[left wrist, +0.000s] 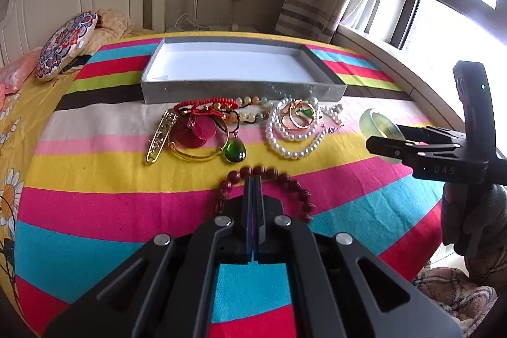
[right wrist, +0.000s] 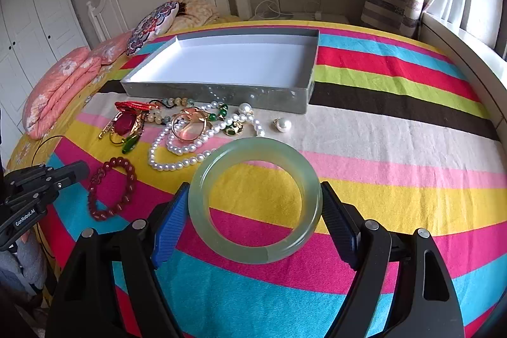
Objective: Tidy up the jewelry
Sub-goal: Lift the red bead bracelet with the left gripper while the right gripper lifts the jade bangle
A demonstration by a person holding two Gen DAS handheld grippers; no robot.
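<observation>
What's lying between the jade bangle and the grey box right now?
In the right wrist view, a pearl necklace, a gold ring and a loose pearl pendant lie between the jade bangle and the grey box.

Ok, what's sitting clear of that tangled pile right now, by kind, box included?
Jade bangle: 1, in the right gripper
Dark red bead bracelet: 1
Loose pearl pendant: 1
Grey box: 1, nothing in it
Total: 4
The tangled pile is too knotted to count.
</observation>
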